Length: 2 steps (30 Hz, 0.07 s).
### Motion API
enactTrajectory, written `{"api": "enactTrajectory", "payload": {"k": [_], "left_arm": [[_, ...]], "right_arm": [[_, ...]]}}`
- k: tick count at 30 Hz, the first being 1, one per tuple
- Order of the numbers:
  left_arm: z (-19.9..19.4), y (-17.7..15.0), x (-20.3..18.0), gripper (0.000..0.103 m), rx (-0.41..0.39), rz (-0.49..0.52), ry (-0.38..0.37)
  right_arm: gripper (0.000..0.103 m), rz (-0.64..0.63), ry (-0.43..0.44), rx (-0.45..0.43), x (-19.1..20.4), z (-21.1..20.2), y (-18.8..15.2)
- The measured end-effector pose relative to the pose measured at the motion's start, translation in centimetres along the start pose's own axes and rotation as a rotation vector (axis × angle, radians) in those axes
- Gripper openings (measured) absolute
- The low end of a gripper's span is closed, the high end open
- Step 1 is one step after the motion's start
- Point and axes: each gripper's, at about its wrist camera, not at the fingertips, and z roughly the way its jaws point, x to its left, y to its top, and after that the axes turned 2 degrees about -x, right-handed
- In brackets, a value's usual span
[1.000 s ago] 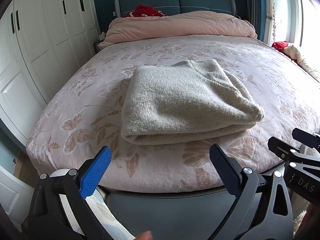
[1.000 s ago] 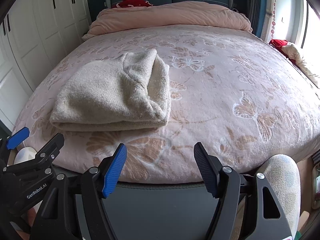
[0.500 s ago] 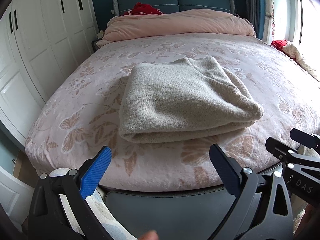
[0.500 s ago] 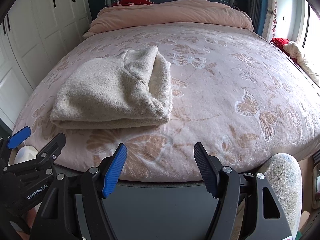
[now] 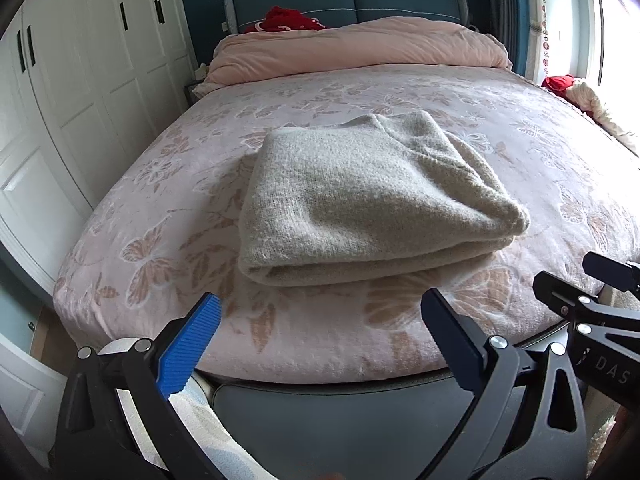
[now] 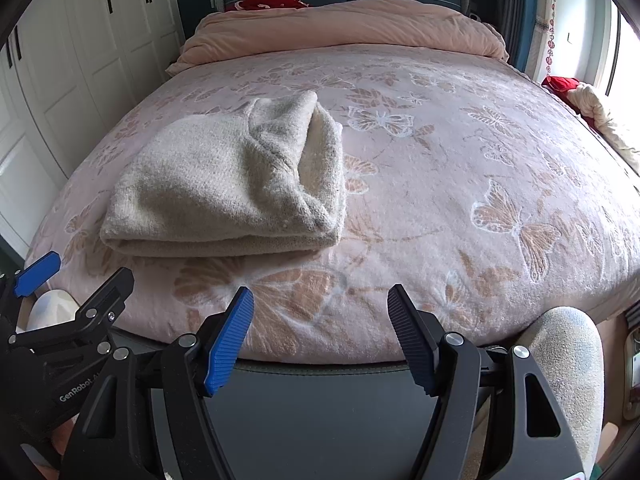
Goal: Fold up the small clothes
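A beige knit sweater [image 5: 360, 200] lies folded in a thick rectangle on the pink butterfly-print bed [image 5: 160, 208]. It also shows in the right wrist view [image 6: 224, 184], left of centre. My left gripper [image 5: 320, 320] is open and empty, held above the bed's foot edge, short of the sweater. My right gripper [image 6: 320, 312] is open and empty, at the foot edge, to the right of the sweater. Each gripper shows at the edge of the other's view.
A rolled pink duvet [image 5: 356, 48] lies at the headboard with a red garment [image 5: 286, 20] behind it. White wardrobe doors [image 5: 80, 80] stand along the left. More clothes [image 6: 592, 108] lie by the window at right. The dark bed frame [image 6: 320, 400] runs below the grippers.
Both grippers have drawn back and lowered slightly; the sweater sits a little higher in both views. The sweater itself has not moved.
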Motion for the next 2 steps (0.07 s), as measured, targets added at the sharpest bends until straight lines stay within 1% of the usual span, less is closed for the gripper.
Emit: {"api": "enactTrajectory", "payload": {"k": [2], "left_arm": [[0.13, -0.04, 0.08, 0.098, 0.008, -0.002, -0.002]], "right_arm": [[0.067, -0.002, 0.0, -0.002, 0.1, -0.05, -0.02]]}}
